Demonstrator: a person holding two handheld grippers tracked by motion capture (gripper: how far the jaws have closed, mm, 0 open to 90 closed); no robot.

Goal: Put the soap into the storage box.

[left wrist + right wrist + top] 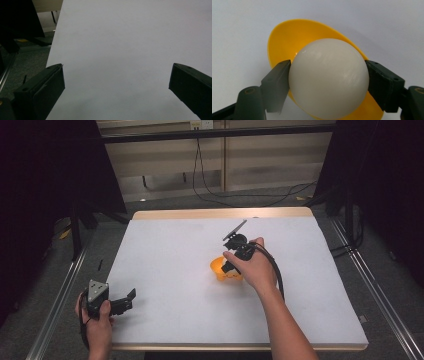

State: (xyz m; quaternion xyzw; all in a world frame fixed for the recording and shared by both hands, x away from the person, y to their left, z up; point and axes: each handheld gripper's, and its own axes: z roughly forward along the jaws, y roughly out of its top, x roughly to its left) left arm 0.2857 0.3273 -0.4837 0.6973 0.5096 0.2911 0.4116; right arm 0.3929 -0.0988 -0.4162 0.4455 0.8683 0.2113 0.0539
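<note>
Gripped between the 2 jaws of the right tool (328, 82), a white ball (328, 83) is held over a yellow bowl (287, 40); the left tool (116, 82) is held wide open over the white worktop (125, 37).

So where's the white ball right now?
The white ball sits between the right gripper's fingers, over the yellow bowl near the table's middle.

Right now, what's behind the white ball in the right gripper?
A yellow bowl sits behind and below the white ball, which the right gripper clamps. The ball covers most of the bowl's inside, so anything there is hidden.
</note>
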